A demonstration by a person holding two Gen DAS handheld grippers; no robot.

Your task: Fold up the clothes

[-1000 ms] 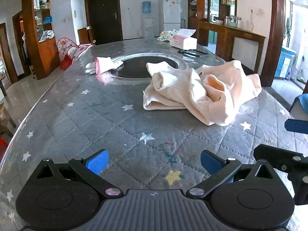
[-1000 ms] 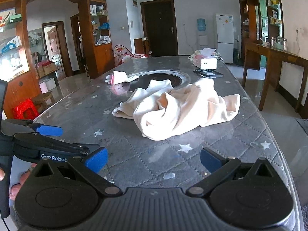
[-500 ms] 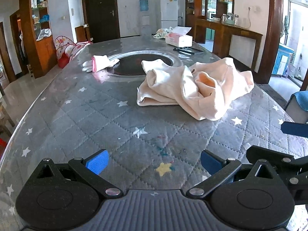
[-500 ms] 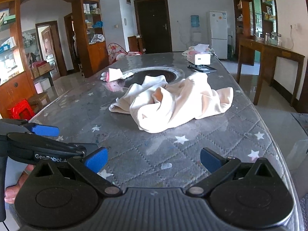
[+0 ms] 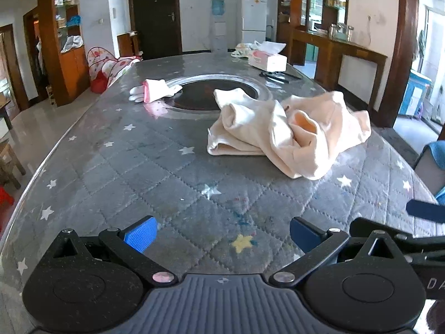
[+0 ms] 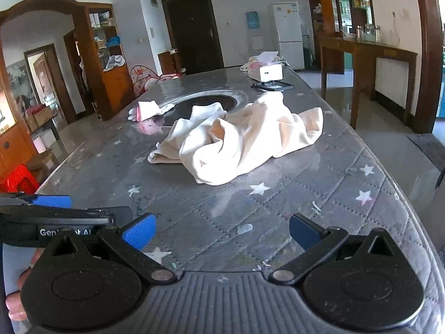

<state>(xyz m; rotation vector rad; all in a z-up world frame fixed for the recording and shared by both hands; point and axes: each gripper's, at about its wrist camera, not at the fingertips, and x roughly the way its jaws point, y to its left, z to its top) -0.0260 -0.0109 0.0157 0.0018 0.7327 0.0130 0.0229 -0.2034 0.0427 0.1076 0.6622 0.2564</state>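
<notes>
We have drawn both grippers, left (image 5: 221, 235) and right (image 6: 221, 233), nearer the crumpled cream garment (image 5: 289, 133), jaws spread and empty, ready to grasp.

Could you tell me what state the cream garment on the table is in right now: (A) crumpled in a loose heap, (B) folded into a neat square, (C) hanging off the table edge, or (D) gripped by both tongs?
A: the garment lies bunched on the table, with both tongs open and clear of it.
</notes>
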